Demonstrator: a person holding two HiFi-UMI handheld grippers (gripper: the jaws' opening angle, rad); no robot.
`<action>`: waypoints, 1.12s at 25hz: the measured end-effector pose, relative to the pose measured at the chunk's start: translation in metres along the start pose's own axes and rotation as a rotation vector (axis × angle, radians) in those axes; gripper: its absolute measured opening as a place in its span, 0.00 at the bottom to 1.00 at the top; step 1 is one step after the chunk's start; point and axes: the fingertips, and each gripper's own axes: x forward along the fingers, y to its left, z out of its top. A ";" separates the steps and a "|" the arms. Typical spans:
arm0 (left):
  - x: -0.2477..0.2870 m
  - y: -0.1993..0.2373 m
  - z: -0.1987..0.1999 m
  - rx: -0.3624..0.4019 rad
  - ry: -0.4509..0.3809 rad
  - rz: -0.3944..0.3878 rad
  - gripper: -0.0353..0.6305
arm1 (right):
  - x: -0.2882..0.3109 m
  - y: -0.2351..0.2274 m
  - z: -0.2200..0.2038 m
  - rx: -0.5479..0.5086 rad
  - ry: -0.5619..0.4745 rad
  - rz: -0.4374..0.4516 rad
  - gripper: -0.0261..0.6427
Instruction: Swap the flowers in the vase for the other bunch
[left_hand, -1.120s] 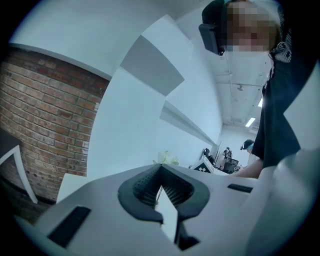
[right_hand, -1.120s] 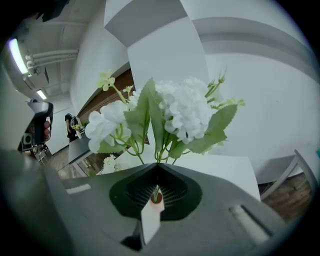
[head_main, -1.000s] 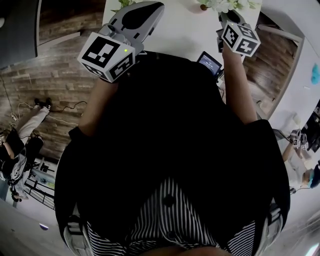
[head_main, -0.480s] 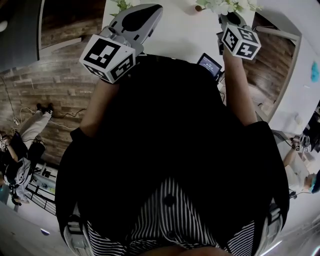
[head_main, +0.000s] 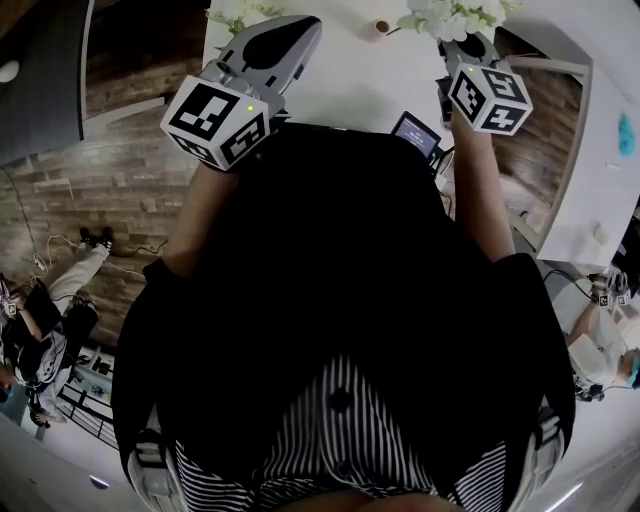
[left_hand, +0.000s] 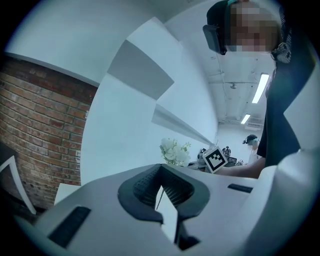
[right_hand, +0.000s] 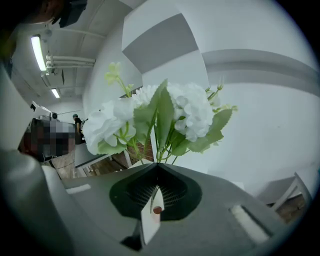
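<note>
The right gripper (right_hand: 159, 166) squeezes tight on the stems of the white flowers (right_hand: 187, 112). The blooms stick up just past its jaw tips. The left gripper (left_hand: 161, 169) has its jaws pressed together.

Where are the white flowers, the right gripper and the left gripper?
white flowers (right_hand: 189, 107), right gripper view, on a white bloom.
right gripper (right_hand: 159, 165), right gripper view, between its fingertips, at the stems.
left gripper (left_hand: 161, 167), left gripper view, between its fingertips.
</note>
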 end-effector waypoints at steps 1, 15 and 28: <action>0.000 -0.001 0.001 0.003 -0.003 -0.001 0.06 | -0.003 0.003 0.004 -0.003 -0.005 0.012 0.05; -0.004 -0.002 0.002 -0.007 -0.026 0.028 0.06 | 0.000 0.051 0.019 -0.055 0.043 0.233 0.05; -0.044 0.031 0.000 -0.059 -0.068 0.160 0.06 | 0.035 0.113 0.007 -0.092 0.164 0.446 0.05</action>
